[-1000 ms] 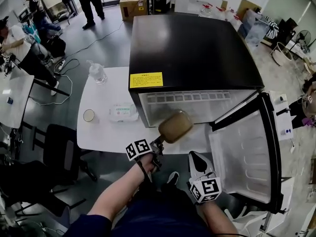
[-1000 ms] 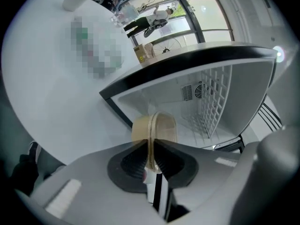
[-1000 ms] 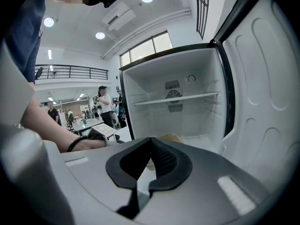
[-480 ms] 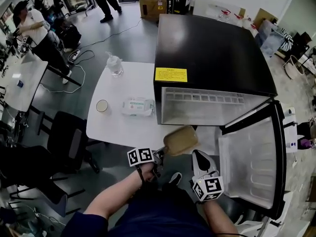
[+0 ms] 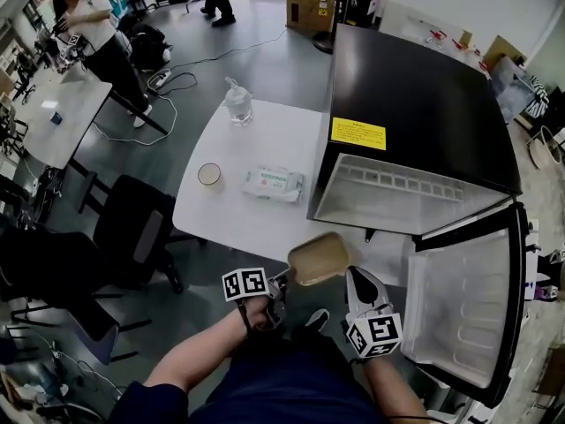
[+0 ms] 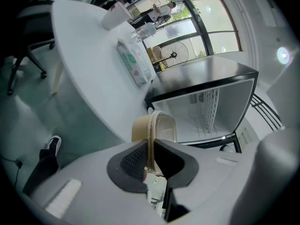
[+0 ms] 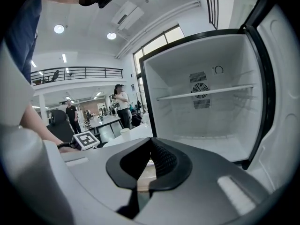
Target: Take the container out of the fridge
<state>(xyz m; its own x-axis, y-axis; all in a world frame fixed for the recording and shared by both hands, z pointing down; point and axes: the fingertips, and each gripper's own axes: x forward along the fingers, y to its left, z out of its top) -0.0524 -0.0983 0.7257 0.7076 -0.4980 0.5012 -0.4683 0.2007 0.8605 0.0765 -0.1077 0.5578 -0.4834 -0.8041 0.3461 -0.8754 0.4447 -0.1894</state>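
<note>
Jaws of the left gripper (image 5: 281, 281) are pinching the rim of the tan plastic container with a clear lid (image 5: 320, 258), so they are standing only a little apart. The container is sitting out of the big black fridge (image 5: 415, 104), up in the air, tipped on its side, just over the near edge of the round white table (image 5: 256, 228). The white fridge door (image 5: 459, 299) is hanging wide open on the right. The right gripper (image 5: 356, 281) is waiting just beside the container, its jaw tips looking pressed together and pinching nothing. A green and white pack of wipes (image 5: 274, 184), a small paper cup (image 5: 209, 174) and a clear plastic bottle (image 5: 238, 104) are sitting on the table
</note>
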